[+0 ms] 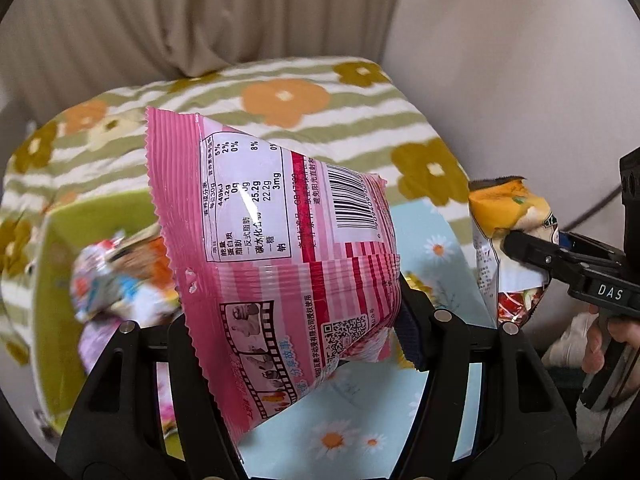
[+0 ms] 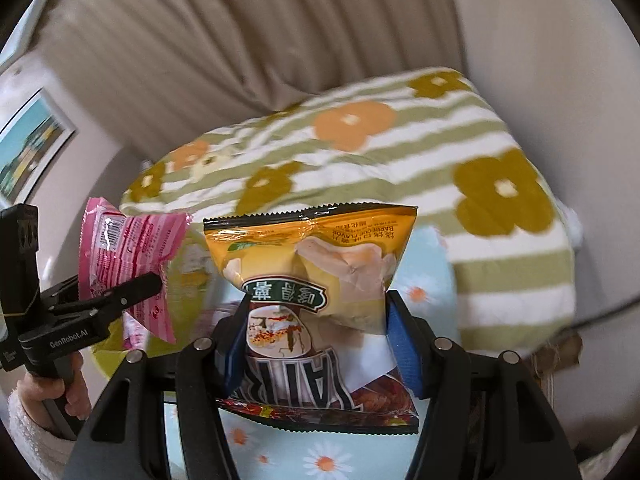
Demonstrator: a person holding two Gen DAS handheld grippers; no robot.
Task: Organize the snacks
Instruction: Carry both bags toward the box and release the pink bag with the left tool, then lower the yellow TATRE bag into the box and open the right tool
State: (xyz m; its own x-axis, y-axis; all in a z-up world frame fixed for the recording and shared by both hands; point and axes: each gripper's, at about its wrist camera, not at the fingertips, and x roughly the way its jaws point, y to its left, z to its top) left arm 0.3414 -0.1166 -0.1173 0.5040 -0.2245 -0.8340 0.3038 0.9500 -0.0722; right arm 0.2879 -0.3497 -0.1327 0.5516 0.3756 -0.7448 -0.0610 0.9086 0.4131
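Note:
A pink snack bag (image 1: 280, 248) with a nutrition label and barcode hangs in the air, my left gripper (image 1: 296, 304) shut on its lower half. At the right of the left wrist view, my right gripper (image 1: 520, 244) pinches an orange chip bag (image 1: 508, 208). The right wrist view shows that orange chip bag (image 2: 316, 264) upside down and lifted, squeezed between the blue pads (image 2: 404, 344) of the right gripper (image 2: 316, 304). The left gripper (image 2: 152, 280) with the pink snack bag (image 2: 120, 248) is at the left there, held by a hand in a white fuzzy sleeve (image 2: 28, 420).
A green bin (image 1: 60, 280) with several blurred snack packets (image 1: 116, 284) sits lower left. Beneath both bags lies a light blue daisy cloth (image 1: 340, 420). Behind are a striped floral blanket (image 2: 400, 152), a beige curtain (image 2: 240, 40) and a framed picture (image 2: 28, 152).

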